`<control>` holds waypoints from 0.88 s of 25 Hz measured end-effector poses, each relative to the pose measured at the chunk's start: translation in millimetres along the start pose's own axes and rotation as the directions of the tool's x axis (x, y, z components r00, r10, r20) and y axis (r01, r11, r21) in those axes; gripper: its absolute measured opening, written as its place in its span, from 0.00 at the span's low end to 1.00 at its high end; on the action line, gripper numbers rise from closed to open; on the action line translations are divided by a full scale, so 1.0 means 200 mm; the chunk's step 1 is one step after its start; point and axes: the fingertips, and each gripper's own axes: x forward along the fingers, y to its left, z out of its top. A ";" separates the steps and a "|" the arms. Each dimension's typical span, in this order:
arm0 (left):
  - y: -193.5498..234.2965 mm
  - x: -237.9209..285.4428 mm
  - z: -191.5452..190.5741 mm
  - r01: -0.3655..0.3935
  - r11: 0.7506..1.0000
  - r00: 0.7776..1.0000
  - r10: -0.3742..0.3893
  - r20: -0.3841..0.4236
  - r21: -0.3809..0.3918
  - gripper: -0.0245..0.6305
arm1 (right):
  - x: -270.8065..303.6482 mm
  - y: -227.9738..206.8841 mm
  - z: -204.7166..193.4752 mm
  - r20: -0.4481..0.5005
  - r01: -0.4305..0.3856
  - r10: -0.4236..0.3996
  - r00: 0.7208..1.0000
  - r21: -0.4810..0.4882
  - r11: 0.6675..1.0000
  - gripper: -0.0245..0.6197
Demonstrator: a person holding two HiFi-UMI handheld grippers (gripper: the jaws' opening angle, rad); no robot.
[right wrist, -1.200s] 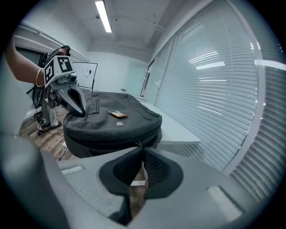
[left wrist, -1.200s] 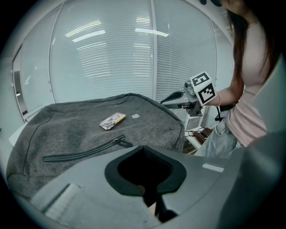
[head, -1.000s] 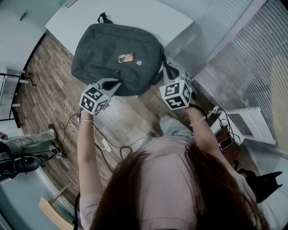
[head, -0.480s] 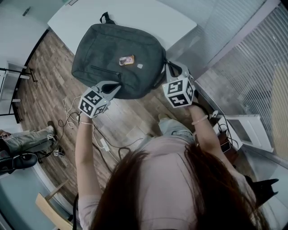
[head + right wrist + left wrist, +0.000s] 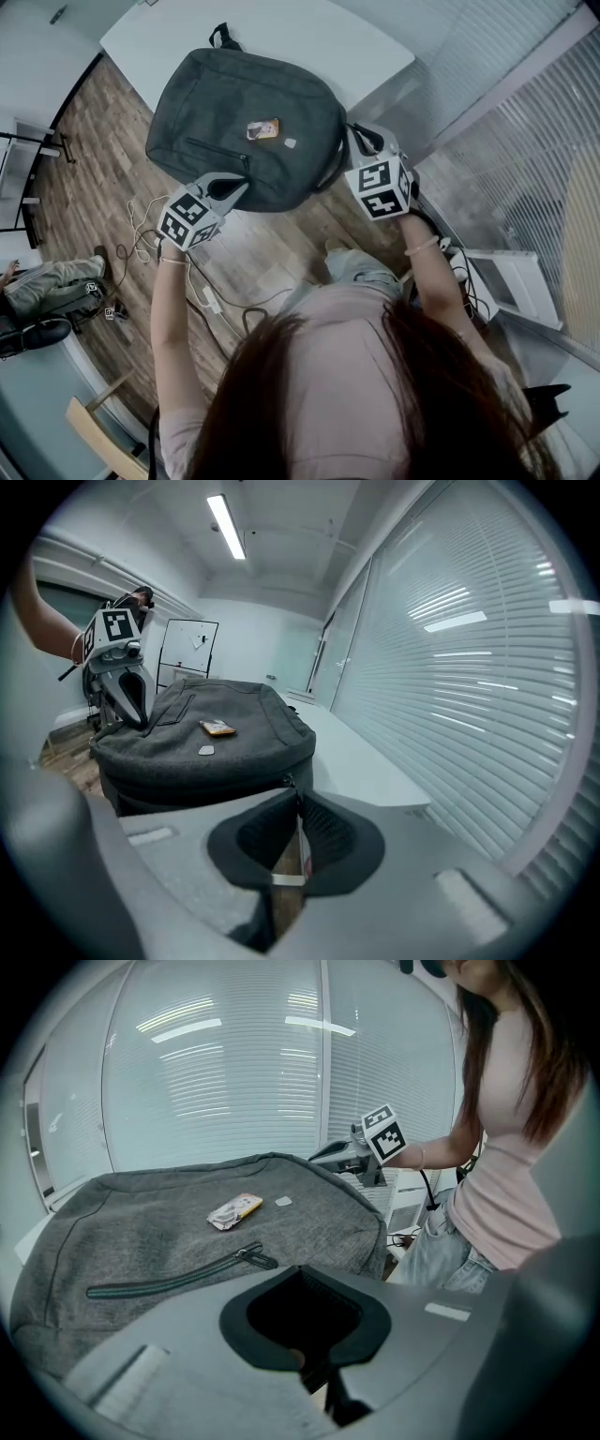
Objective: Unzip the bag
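Nearest the person, the left gripper point(image 5: 232, 186) holds its fingers shut at the near edge of the bag point(image 5: 248, 94), which overhangs the near corner of the surface point(image 5: 309, 37). The right gripper point(image 5: 296, 803), fingers pinched on what looks like the thin zip pull point(image 5: 301, 844), has slid slightly farther along the bag's right side. The unzipping appears to be under way. The bag is soft, rounded, grey felt-like cloth, and the surface beyond is smooth and white.

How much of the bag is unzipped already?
Done: nothing shows open on the bag; its front pocket zip is fully closed. In hand: the right gripper pinches the zip pull on the bag's side, while the shut left gripper sits at its near edge. Left: pulling the zip open.
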 end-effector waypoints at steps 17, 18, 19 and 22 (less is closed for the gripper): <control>0.01 0.01 0.00 0.035 0.999 0.999 -0.036 -0.026 -0.035 0.05 | 0.13 -0.10 0.04 0.031 -0.084 0.085 0.996 -0.029 0.996 0.07; 0.01 0.01 0.00 0.035 0.999 0.999 -0.036 -0.025 -0.035 0.05 | 0.14 -0.10 0.04 0.034 -0.092 0.093 0.995 -0.029 0.995 0.07; 0.01 0.02 0.00 0.036 0.999 0.999 -0.037 -0.025 -0.035 0.05 | 0.15 -0.10 0.04 0.037 -0.100 0.101 0.994 -0.029 0.995 0.07; 0.01 0.02 0.00 0.037 0.999 0.999 -0.038 -0.026 -0.033 0.05 | 0.17 -0.12 0.05 0.043 -0.119 0.121 0.992 -0.037 0.992 0.07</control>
